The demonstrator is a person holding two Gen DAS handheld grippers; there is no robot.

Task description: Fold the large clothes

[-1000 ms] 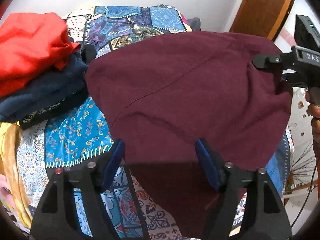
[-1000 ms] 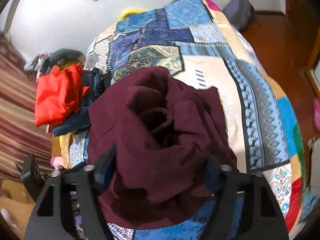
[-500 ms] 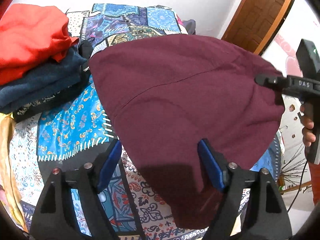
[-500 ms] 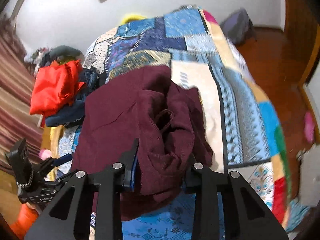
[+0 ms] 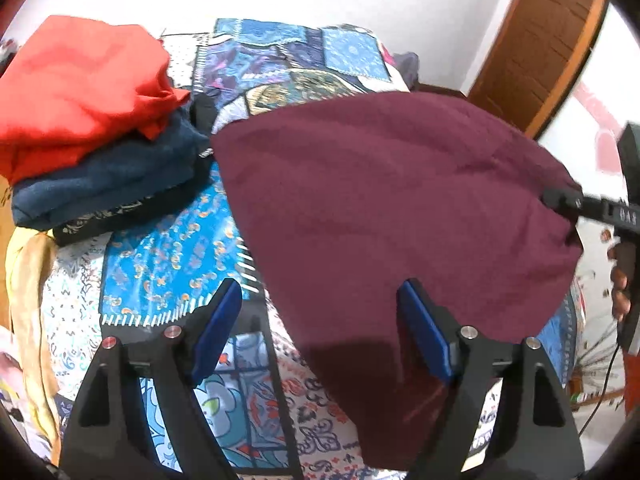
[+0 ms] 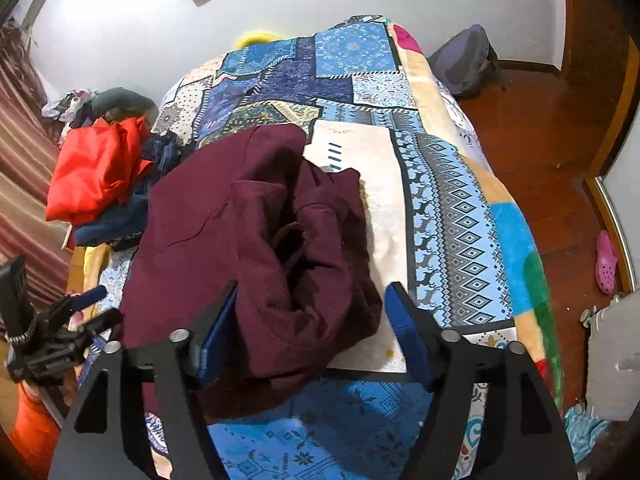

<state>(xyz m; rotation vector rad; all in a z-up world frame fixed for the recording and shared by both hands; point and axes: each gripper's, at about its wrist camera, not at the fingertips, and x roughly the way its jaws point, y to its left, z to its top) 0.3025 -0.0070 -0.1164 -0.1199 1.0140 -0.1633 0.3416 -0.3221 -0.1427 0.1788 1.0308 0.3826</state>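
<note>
The dark red cloth [image 6: 248,248] lies bunched on the bed [image 6: 460,208], near its front edge. Both the left tool [image 5: 320,336] and the right tool [image 6: 312,332] are spread wide, holding nothing.

No legible text on anything.

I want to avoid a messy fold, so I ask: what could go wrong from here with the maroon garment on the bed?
1. The maroon garment sits bunched in thick folds inside the open right tool. Closing there may catch several layers and give a crooked fold.
2. Its far corner lies close to the clothes pile topped by the red garment. Spreading it flat may disturb that pile.
</note>
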